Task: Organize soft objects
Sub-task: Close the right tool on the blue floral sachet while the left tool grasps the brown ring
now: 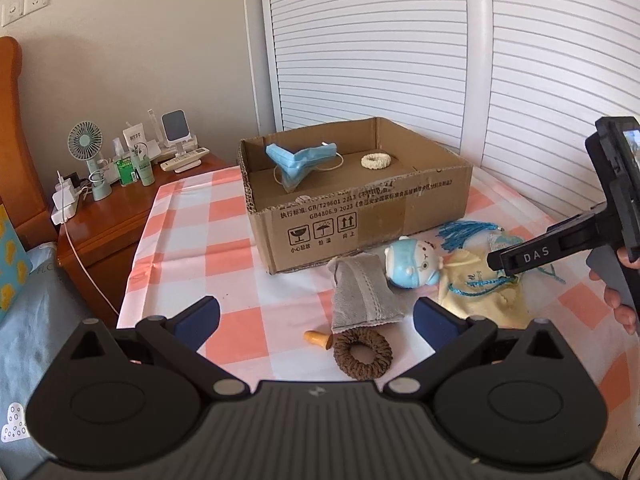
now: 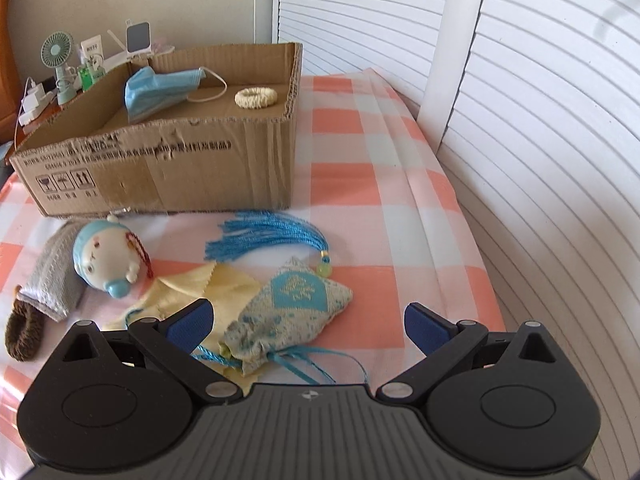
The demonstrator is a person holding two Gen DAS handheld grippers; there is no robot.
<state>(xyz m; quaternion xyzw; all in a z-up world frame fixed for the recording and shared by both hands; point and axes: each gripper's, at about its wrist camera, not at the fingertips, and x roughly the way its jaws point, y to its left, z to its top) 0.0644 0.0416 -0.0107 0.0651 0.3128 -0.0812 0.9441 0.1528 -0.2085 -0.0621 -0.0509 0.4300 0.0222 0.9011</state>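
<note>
At the far left a wooden nightstand [image 1: 120, 216] carries a small fan [image 1: 86, 146] and bottles. Right of it lies the checked cloth [image 1: 192, 248] on a surface that may be a bed or a table; I cannot tell which. On the cloth stands an open box [image 1: 360, 220] holding a blue mask [image 1: 298, 158] on its left and a cream ring [image 1: 376, 160] on its right.

In front of the box, from left to right: a brown ring [image 1: 363, 354] touching a grey pouch [image 1: 360, 296], a blue-and-white toy [image 1: 412, 266], a yellow cloth [image 2: 200, 292], and a patterned sachet [image 2: 292, 308] with a blue tassel [image 2: 268, 236] lying partly on that cloth.

The left gripper [image 1: 316, 316] hangs above the brown ring and pouch, jaws wide apart, holding nothing. The right gripper [image 2: 306, 322] hangs over the sachet, jaws wide apart on either side of it, gripping nothing. White slatted doors [image 1: 400, 40] stand behind.
</note>
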